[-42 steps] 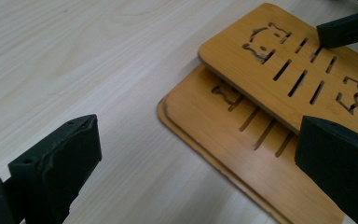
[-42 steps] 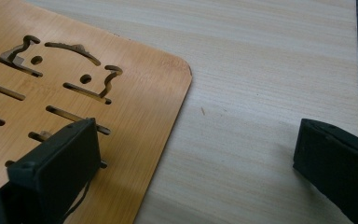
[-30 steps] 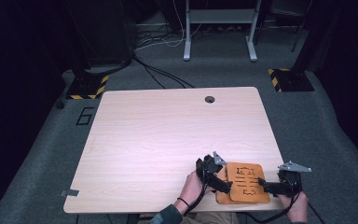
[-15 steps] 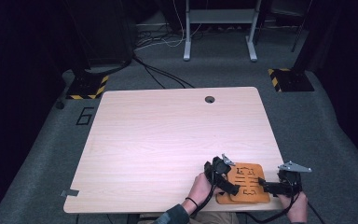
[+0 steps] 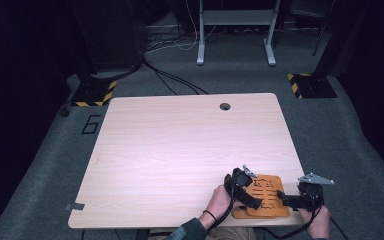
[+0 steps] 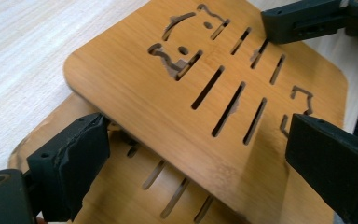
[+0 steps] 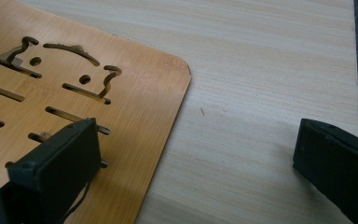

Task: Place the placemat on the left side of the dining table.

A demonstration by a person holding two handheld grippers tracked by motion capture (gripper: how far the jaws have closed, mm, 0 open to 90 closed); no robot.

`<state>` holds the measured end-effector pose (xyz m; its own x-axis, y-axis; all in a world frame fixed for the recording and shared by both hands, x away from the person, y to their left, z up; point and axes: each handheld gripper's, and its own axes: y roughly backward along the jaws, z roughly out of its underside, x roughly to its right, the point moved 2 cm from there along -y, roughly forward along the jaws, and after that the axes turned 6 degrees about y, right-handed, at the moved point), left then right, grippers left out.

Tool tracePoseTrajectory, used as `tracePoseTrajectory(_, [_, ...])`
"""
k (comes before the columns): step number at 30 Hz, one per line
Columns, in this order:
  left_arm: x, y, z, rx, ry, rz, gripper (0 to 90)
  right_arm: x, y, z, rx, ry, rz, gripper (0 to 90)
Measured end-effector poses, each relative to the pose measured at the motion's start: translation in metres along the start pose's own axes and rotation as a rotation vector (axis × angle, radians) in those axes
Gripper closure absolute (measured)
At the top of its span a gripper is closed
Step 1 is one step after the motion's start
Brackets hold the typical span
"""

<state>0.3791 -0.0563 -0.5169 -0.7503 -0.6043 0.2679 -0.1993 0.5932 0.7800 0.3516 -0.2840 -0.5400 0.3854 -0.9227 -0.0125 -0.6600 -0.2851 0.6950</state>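
On the pale wood surface [image 5: 180,145], at its near right corner, the left gripper [image 6: 200,154] holds its fingers [image 6: 70,163] apart astride the upper of two stacked bamboo boards [image 6: 135,84], cut with slots and a cat-like face, while the right gripper [image 7: 196,168] spreads its fingers [image 7: 56,163] over the boards' right edge.

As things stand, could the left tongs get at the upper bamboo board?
Probably yes. The left tongs stand open right over the upper board, which lies askew on the lower board; nothing lies between, and the right tongs sit at its far edge.
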Motion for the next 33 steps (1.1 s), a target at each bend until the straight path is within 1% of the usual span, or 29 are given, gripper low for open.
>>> tracePoseTrajectory(2, [0.0009,-0.0007,-0.0007,-0.001,-0.005,0.002,5.8,0.0000,0.0000,0.0000,0.000,0.000,0.000,0.0])
tracePoseTrajectory(5, [0.0005,-0.0010,-0.0015,0.000,0.007,0.009,5.6,0.0000,0.0000,0.0000,0.000,-0.001,0.001,0.0])
tracePoseTrajectory(9, [0.0002,-0.0011,-0.0026,-0.005,0.011,0.006,5.9,-0.0001,0.0000,0.0000,0.001,-0.001,0.002,0.0])
tracePoseTrajectory(11, [0.0002,-0.0012,-0.0025,-0.005,0.004,-0.009,6.7,-0.0001,0.0000,0.0000,0.001,-0.001,0.002,0.0])
tracePoseTrajectory(13, [0.0011,-0.0015,-0.0026,-0.004,0.009,-0.022,7.5,-0.0001,-0.0001,0.0000,0.001,-0.001,0.002,0.0])
tracePoseTrajectory(14, [0.0020,-0.0017,-0.0028,-0.008,0.017,-0.024,7.6,-0.0001,-0.0001,0.0000,0.001,-0.001,0.002,0.0])
tracePoseTrajectory(15, [0.0019,-0.0023,-0.0034,-0.009,0.012,-0.028,7.6,-0.0001,-0.0001,0.0000,0.001,-0.001,0.002,0.0])
tracePoseTrajectory(16, [0.0027,-0.0026,-0.0035,-0.012,0.017,-0.030,7.2,-0.0001,-0.0001,0.0000,0.001,-0.002,0.002,0.0])
tracePoseTrajectory(17, [0.0024,-0.0027,-0.0039,-0.007,0.008,-0.033,7.0,-0.0001,-0.0001,0.0000,0.001,-0.002,0.002,0.0])
tracePoseTrajectory(19, [0.0015,-0.0019,-0.0041,-0.005,0.027,-0.019,7.4,-0.0001,-0.0001,0.0000,0.001,-0.002,0.003,0.0])
tracePoseTrajectory(21, [-0.0004,-0.0004,-0.0045,0.002,0.045,-0.010,9.7,-0.0001,-0.0001,0.0000,0.001,-0.002,0.002,0.0])
tracePoseTrajectory(22, [-0.0010,0.0002,-0.0047,0.007,0.063,-0.006,11.7,0.0000,-0.0001,-0.0001,0.001,-0.002,0.002,0.0])
tracePoseTrajectory(23, [-0.0023,0.0008,-0.0048,0.008,0.067,-0.003,13.3,0.0000,-0.0001,-0.0001,0.001,-0.001,0.002,0.0])
tracePoseTrajectory(24, [-0.0030,0.0014,-0.0049,0.006,0.074,0.010,13.6,0.0000,-0.0001,-0.0001,0.001,-0.001,0.003,0.0])
tracePoseTrajectory(25, [-0.0036,0.0018,-0.0052,0.003,0.070,0.011,14.4,0.0000,-0.0001,0.0000,0.001,-0.002,0.003,0.0])
tracePoseTrajectory(26, [-0.0028,0.0016,-0.0052,0.005,0.072,0.003,14.6,-0.0001,-0.0001,0.0000,0.001,-0.003,0.003,0.0])
tracePoseTrajectory(29, [-0.0017,0.0011,-0.0054,0.005,0.080,-0.003,15.7,0.0000,-0.0001,0.0000,0.001,-0.002,0.003,0.0])
tracePoseTrajectory(31, [-0.0027,0.0019,-0.0058,0.001,0.076,-0.006,17.3,0.0000,-0.0001,0.0000,0.001,-0.003,0.003,0.0])
tracePoseTrajectory(33, [-0.0036,0.0027,-0.0060,0.007,0.085,-0.004,18.5,0.0001,-0.0001,0.0000,0.002,-0.003,0.003,0.0])
